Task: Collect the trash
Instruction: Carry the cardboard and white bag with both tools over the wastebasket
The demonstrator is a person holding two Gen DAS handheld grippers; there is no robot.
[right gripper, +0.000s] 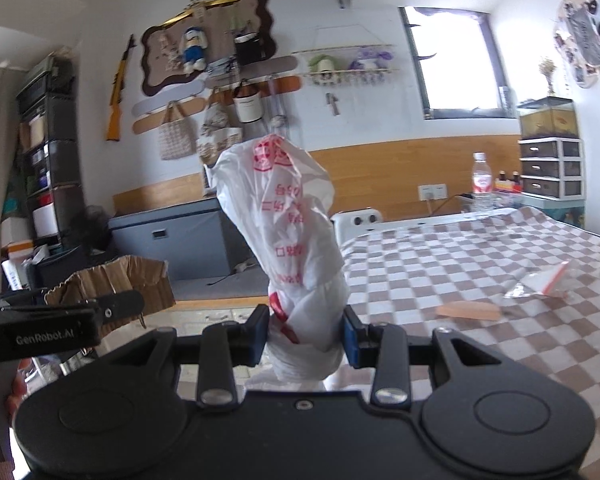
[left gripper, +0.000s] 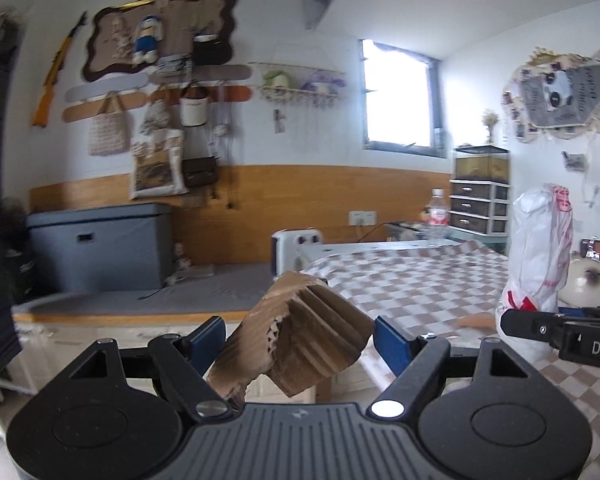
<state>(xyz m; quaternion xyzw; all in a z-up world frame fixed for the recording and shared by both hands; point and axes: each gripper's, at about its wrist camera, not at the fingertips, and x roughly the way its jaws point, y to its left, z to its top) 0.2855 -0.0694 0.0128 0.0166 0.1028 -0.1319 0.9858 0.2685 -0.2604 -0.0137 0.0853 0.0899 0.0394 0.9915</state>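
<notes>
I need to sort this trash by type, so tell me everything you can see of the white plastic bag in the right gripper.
The white plastic bag is thin, crinkled film printed with red characters and a red patch near its top. It is bunched into an upright column, rounded at the top and narrowed at a waist. The right gripper pinches it there between its blue pads, holding it above the edge of the checkered tablecloth. Its contents cannot be seen. The left wrist view shows it at the right, standing tall.

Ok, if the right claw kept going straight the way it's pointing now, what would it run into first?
Beyond the white plastic bag pinched in the right claw, the way looks free across the gap past the checkered table's corner, until probably the grey storage box by the far wall; depth is hard to judge.
</notes>
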